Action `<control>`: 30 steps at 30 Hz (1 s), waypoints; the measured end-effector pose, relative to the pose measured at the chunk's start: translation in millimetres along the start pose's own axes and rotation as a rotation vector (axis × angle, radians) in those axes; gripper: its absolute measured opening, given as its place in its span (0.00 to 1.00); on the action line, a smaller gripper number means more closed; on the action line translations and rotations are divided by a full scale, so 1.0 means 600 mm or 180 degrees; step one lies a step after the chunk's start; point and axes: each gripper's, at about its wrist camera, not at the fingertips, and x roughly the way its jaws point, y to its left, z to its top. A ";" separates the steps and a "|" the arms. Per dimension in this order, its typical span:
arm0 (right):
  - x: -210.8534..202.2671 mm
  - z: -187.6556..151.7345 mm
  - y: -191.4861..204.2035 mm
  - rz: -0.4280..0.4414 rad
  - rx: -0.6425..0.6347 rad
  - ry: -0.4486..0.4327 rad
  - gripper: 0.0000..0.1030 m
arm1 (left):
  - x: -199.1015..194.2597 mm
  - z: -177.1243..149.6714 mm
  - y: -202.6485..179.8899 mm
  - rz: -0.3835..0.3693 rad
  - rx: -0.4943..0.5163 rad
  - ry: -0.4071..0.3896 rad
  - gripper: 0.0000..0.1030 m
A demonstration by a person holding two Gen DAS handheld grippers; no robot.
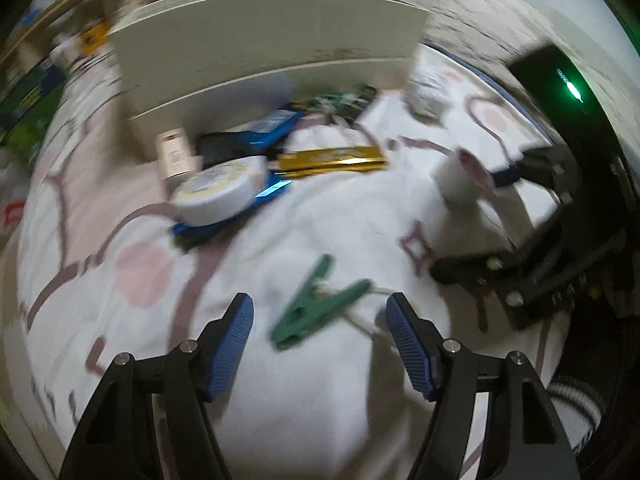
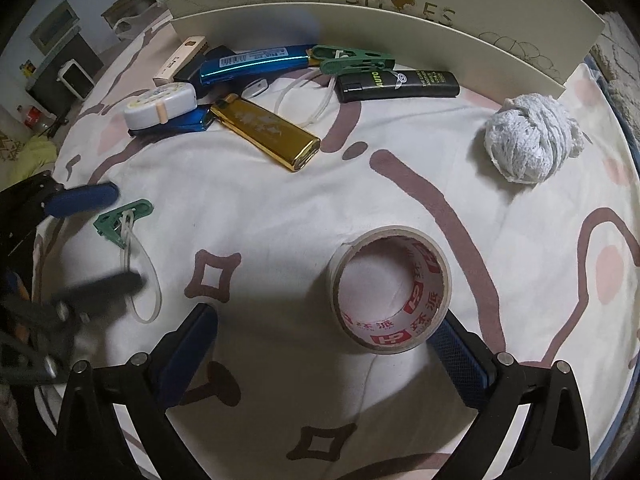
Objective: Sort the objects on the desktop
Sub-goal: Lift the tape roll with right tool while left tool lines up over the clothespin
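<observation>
A green clip point(image 1: 320, 304) with a white string loop lies on the patterned cloth. It sits just ahead of and between the blue pads point(image 1: 236, 336) of my left gripper point(image 1: 320, 320), which is open and not touching it. The right wrist view shows the same clip point(image 2: 124, 216) at the far left, between the left gripper's fingers point(image 2: 80, 200). A roll of clear tape point(image 2: 392, 292) with red print lies flat on the cloth. My right gripper point(image 2: 326, 316) stands wide open around it, the roll close to the right pad point(image 2: 460, 352).
At the back lie a gold lighter point(image 2: 266, 136), a blue lighter point(image 2: 248, 64), a black lighter point(image 2: 396, 84), a second green clip point(image 2: 352, 60) and a round white case point(image 2: 160, 104). Behind them stands a cream shoebox lid point(image 2: 360, 20). A white wad point(image 2: 532, 144) lies right.
</observation>
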 end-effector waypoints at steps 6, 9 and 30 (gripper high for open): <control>0.001 -0.003 0.000 -0.0039 0.0005 -0.0014 1.00 | -0.018 -0.015 0.022 0.0197 -0.0304 0.0165 0.67; 0.001 -0.003 -0.001 -0.0039 0.0003 -0.0011 1.00 | -0.020 -0.024 0.024 0.0250 -0.0310 0.0299 0.67; 0.002 -0.009 -0.014 -0.0044 0.0022 -0.0005 1.00 | -0.022 -0.025 0.038 -0.0332 -0.0987 0.0308 0.75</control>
